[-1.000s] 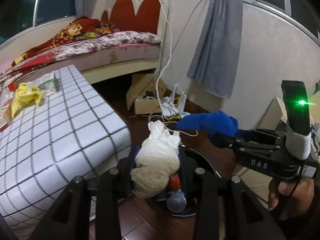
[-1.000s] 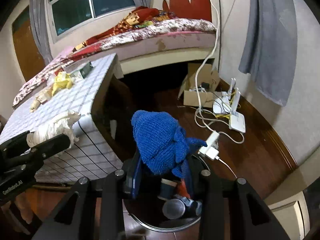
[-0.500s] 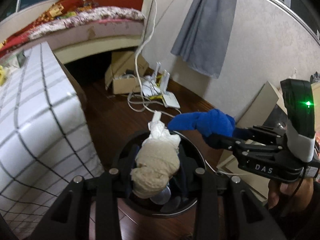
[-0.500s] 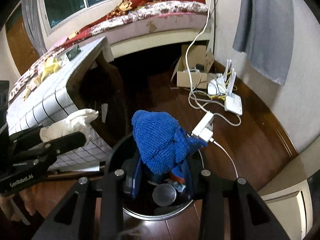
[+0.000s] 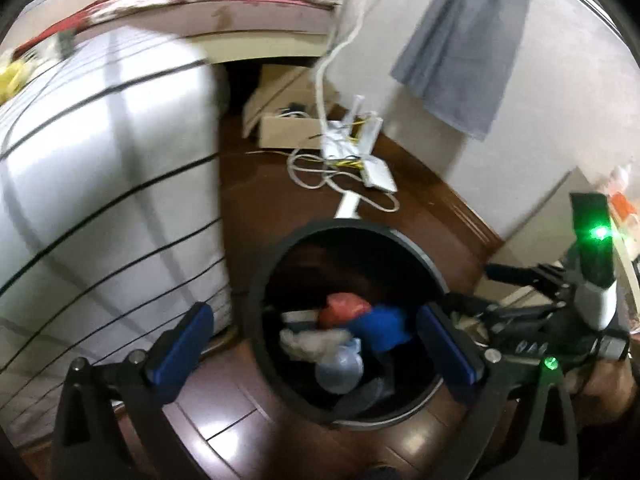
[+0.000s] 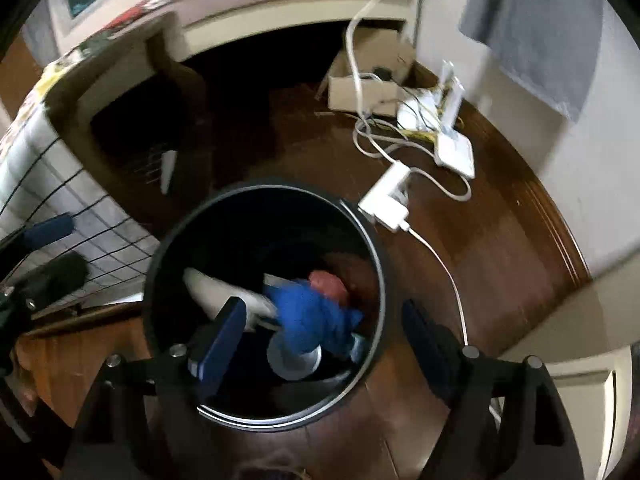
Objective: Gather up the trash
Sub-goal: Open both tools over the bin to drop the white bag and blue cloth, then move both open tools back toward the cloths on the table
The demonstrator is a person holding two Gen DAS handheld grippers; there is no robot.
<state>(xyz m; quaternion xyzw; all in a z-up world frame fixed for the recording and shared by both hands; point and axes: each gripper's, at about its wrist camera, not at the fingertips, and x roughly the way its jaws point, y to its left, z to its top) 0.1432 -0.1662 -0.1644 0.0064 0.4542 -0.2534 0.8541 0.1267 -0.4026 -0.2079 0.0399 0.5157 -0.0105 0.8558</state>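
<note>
A round black trash bin [image 5: 434, 270] [image 6: 374, 240] stands on the wooden floor. Inside it lie a blue knitted cloth [image 5: 382, 326] [image 6: 310, 318], a white crumpled rag [image 5: 308, 340] [image 6: 218, 294], a red lump [image 5: 342, 308] [image 6: 330, 286] and a pale cup [image 5: 340, 368] [image 6: 294, 360]. My left gripper [image 5: 316, 352] is open and empty above the bin, its blue pads spread wide. My right gripper [image 6: 324, 340] is open and empty above the bin too; it also shows at the right in the left wrist view [image 5: 532, 312].
A table with a white checked cloth [image 5: 100, 184] [image 6: 24, 160] stands left of the bin. White routers, a power strip and cables [image 5: 360, 168] [image 6: 404, 172] lie on the floor behind it, with a cardboard box [image 5: 288, 124] and the bed beyond. A grey curtain [image 5: 468, 40] hangs at the right wall.
Both grippers opened over the bin. The white rag dropped from the left gripper and the blue cloth from the right; both now lie in the bin. Both cameras tilted down.
</note>
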